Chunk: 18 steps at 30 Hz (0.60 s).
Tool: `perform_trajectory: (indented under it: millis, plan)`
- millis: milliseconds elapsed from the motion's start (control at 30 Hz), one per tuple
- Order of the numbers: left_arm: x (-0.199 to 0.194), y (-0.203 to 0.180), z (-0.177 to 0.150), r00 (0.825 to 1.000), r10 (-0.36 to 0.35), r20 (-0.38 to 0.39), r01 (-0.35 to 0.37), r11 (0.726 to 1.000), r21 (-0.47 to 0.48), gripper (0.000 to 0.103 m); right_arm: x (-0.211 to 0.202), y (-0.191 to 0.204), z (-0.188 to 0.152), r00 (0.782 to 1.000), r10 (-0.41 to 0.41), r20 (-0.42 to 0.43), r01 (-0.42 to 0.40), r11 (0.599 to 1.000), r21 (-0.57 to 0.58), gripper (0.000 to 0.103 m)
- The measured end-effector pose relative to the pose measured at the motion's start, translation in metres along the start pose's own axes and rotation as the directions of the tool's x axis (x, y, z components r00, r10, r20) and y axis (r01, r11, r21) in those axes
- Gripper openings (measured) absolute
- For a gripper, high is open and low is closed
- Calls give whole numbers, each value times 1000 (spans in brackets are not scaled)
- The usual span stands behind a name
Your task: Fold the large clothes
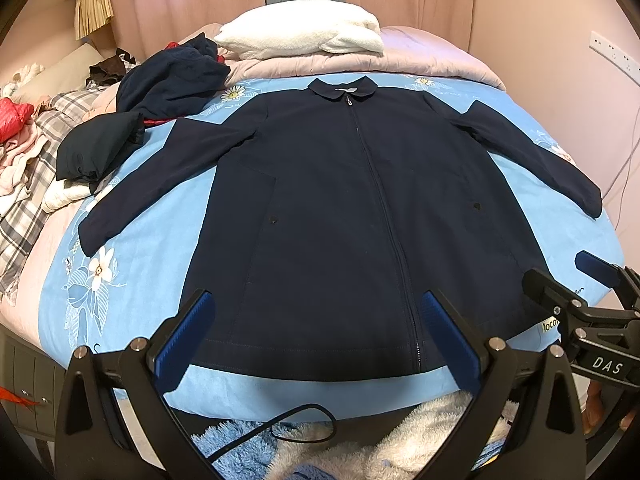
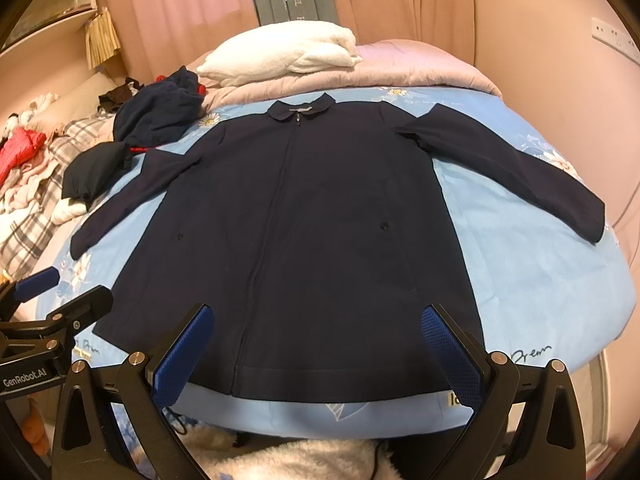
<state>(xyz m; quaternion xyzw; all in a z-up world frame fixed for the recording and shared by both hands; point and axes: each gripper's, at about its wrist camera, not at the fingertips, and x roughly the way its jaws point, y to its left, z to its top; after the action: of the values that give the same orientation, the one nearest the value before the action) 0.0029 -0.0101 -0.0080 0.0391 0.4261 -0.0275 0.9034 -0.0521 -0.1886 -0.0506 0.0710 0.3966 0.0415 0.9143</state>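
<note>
A dark navy zip jacket (image 1: 340, 208) lies flat, front up, on a light blue flowered sheet (image 1: 132, 264), collar far, hem near, both sleeves spread out. It also shows in the right wrist view (image 2: 304, 232). My left gripper (image 1: 316, 312) is open and empty, hovering above the hem at its left-middle. My right gripper (image 2: 316, 324) is open and empty above the hem's right part; it also shows at the right of the left wrist view (image 1: 560, 276). The left gripper shows at the left edge of the right wrist view (image 2: 64, 288).
A heap of dark clothes (image 1: 160, 92) lies by the left sleeve. A folded white blanket (image 1: 304, 36) sits on a pink quilt (image 1: 432, 56) beyond the collar. Plaid and red clothes (image 1: 24, 132) pile at far left. A fluffy rug (image 1: 360, 440) and cable (image 1: 288, 428) lie below the bed edge.
</note>
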Motion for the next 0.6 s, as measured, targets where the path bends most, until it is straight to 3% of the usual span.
perform_trajectory:
  millis: [133, 200, 233, 267, 333, 367, 500, 600]
  plan:
    - [10, 7, -1, 998, -55, -18, 54, 998, -44, 103, 3, -10, 0, 996, 92, -6, -91, 995, 46, 103]
    - [16, 17, -2, 986, -167, -19, 164, 981, -108, 103, 4, -19, 0, 981, 193, 4, -192, 977, 94, 103]
    - [19, 24, -2, 971, -238, -10, 234, 961, -148, 103, 6, -29, -1, 966, 259, 18, -259, 956, 139, 103]
    - [25, 34, -3, 941, -339, 9, 333, 918, -213, 103, 8, -34, -1, 957, 289, 29, -290, 943, 162, 103]
    - [38, 49, -4, 890, -454, 41, 443, 839, -316, 103, 14, -56, -2, 941, 332, 61, -337, 912, 235, 103]
    - [45, 53, -3, 885, -464, 45, 449, 824, -346, 103, 17, -66, -3, 939, 336, 76, -343, 900, 267, 103]
    - [62, 66, -2, 920, -390, 32, 371, 841, -394, 103, 35, -128, -9, 936, 318, 153, -352, 827, 438, 103]
    - [72, 73, 1, 921, -389, 19, 361, 834, -418, 103, 40, -174, -12, 957, 213, 198, -288, 795, 534, 103]
